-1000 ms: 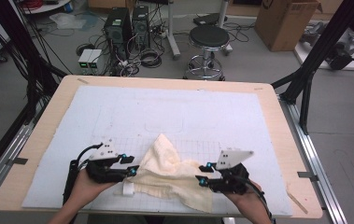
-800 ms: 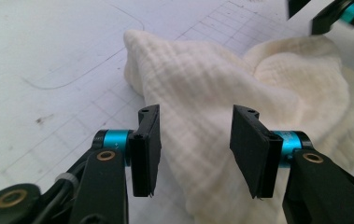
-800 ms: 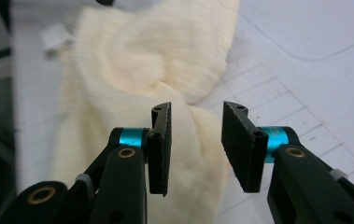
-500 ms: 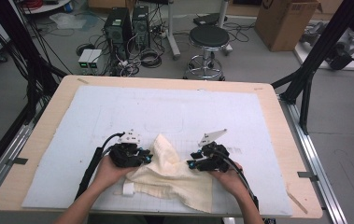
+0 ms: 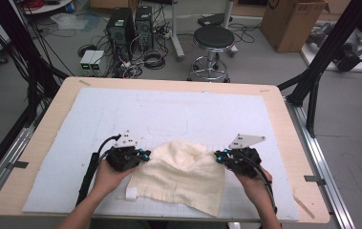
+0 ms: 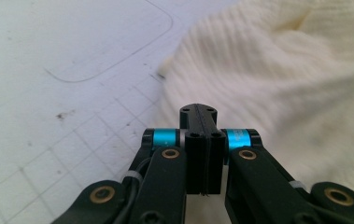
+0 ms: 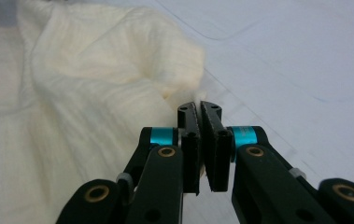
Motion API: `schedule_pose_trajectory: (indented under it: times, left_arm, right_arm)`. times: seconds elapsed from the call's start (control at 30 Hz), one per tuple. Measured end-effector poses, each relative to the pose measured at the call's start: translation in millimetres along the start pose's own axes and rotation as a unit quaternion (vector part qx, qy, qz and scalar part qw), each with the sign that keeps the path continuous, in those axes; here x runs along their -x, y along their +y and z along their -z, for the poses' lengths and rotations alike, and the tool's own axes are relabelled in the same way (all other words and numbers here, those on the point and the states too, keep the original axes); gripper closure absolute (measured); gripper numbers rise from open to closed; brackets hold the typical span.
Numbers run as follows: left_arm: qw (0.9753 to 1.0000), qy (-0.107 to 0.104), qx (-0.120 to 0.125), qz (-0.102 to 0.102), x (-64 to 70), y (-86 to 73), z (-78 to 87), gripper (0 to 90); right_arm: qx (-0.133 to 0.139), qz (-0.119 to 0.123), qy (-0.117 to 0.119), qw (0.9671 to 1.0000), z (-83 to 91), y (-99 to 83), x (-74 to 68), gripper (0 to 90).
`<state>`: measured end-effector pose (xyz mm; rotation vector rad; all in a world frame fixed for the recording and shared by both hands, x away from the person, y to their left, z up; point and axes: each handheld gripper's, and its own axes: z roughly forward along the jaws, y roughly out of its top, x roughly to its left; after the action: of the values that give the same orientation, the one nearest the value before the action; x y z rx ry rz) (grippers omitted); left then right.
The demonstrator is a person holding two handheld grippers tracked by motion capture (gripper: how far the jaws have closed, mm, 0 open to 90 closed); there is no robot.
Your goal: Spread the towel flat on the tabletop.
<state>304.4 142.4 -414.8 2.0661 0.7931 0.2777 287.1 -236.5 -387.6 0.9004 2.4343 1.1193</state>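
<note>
My left gripper (image 5: pixel 143 155) is clenched at the left edge of the one cream knitted cloth (image 5: pixel 178 174); its own view shows the jaws pressed flat together, nothing visible between them. The cloth lies between my two grippers on the white mat (image 5: pixel 169 114). My right gripper (image 5: pixel 219 157) pinches a thin fold at its tips, seen in its own view.

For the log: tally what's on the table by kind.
Cloth: 1
Grippers: 2, left and right
White mat: 1
Total: 4
</note>
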Motion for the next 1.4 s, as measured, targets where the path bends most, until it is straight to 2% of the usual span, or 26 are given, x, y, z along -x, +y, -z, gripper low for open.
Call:
schedule_pose_trajectory:
  times: [0.07,0.17,0.23,0.27,0.33,0.43,0.5,0.57,0.63,0.7,0.73,0.77,0.8,0.9,0.97,1.03,1.13,1.2,1.27,1.3,1.33,1.4]
  left_arm:
    - [0.9999,-0.009,-0.001,0.007,0.2,0.3,-5.3,88.2]
    - [0.9992,-0.008,0.011,0.037,-6.7,7.5,-15.5,73.2]
    - [0.9988,-0.014,0.02,0.043,-9.0,14.3,-21.5,68.0]
    - [0.9989,-0.016,0.019,0.04,-8.6,18.7,-26.6,63.7]
    - [0.9995,-0.022,0.004,0.02,-6.8,28.1,-38.7,57.8]
    - [0.9996,-0.021,-0.012,-0.011,-4.9,39.2,-52.9,55.6]
    - [0.9994,-0.013,-0.022,-0.025,-5.3,45.0,-62.1,54.1]
    - [0.9987,-0.018,-0.038,-0.029,-7.2,45.4,-70.6,53.6]
    - [0.9976,-0.017,-0.06,-0.028,-9.1,41.3,-78.5,54.5]
    - [0.9964,-0.026,-0.075,-0.03,-11.1,37.3,-82.1,67.7]
    - [0.9967,-0.033,-0.07,-0.026,-11.9,37.2,-81.5,72.1]
    - [0.9968,-0.031,-0.068,-0.026,-11.4,37.8,-80.3,79.4]
    - [0.997,-0.021,-0.067,-0.032,-10.4,38.6,-78.8,82.8]
    - [0.9967,-0.006,-0.071,-0.039,-10.5,39.0,-70.3,85.0]
    - [0.9978,0.001,-0.057,-0.036,-12.1,37.7,-60.1,85.4]
    - [0.9982,0.02,-0.046,-0.034,-15.2,36.6,-45.9,85.3]
    - [0.9989,0.04,-0.018,-0.016,-21.0,35.7,-20.6,85.3]
    - [0.9989,0.046,-0.005,-0.005,-22.6,33.6,-3.7,85.0]
    - [0.9992,0.04,-0.004,0.007,-22.1,27.4,6.1,84.5]
    - [0.999,0.041,-0.011,0.014,-20.8,23.2,6.9,83.9]
    - [0.9986,0.041,-0.029,0.018,-19.0,17.6,5.6,83.2]
    - [0.9981,0.036,-0.045,0.024,-16.2,9.5,1.8,80.0]
  right_arm:
    - [-0.002,-0.008,0.003,1.0,6.4,-8.9,1.3,86.0]
    - [-0.029,-0.016,0.026,0.9991,5.0,-22.9,2.7,83.0]
    - [-0.038,-0.014,0.031,0.9987,1.5,-27.8,3.0,81.8]
    - [-0.037,-0.019,0.039,0.9984,0.2,-28.9,3.7,81.5]
    - [-0.031,-0.024,0.048,0.9981,-3.6,-28.5,6.8,80.5]
    - [-0.025,-0.029,0.059,0.9975,-8.5,-23.8,11.0,78.7]
    - [-0.025,-0.032,0.068,0.9969,-11.2,-20.6,13.8,74.6]
    - [-0.026,-0.031,0.074,0.9964,-13.3,-18.6,16.0,69.5]
    - [-0.02,-0.035,0.082,0.9958,-14.9,-17.8,19.3,59.0]
    - [-0.018,-0.048,0.09,0.9946,-17.6,-17.1,23.4,54.5]
    - [-0.019,-0.053,0.093,0.9941,-19.9,-16.9,24.5,53.0]
    - [-0.027,-0.059,0.102,0.9927,-24.8,-17.0,26.2,53.1]
    - [-0.036,-0.061,0.107,0.9918,-28.0,-17.0,26.7,55.4]
    - [-0.06,-0.048,0.126,0.989,-38.5,-17.2,26.0,78.0]
    - [-0.055,-0.041,0.127,0.9896,-39.6,-14.0,24.6,83.8]
    - [-0.039,-0.038,0.11,0.9924,-36.8,-7.2,23.7,84.3]
    - [0.009,-0.032,0.056,0.9979,-25.0,5.8,23.4,83.4]
    - [0.047,-0.041,0.027,0.9977,-14.6,13.0,22.7,81.3]
    - [0.059,-0.045,0.012,0.9972,-9.5,15.6,19.7,79.4]
    - [0.054,-0.043,0.014,0.9975,-11.2,15.1,18.3,78.4]
    - [0.038,-0.045,0.019,0.9981,-15.3,13.5,16.5,78.4]
    - [-0.018,-0.042,0.036,0.9983,-30.4,6.6,10.5,77.3]
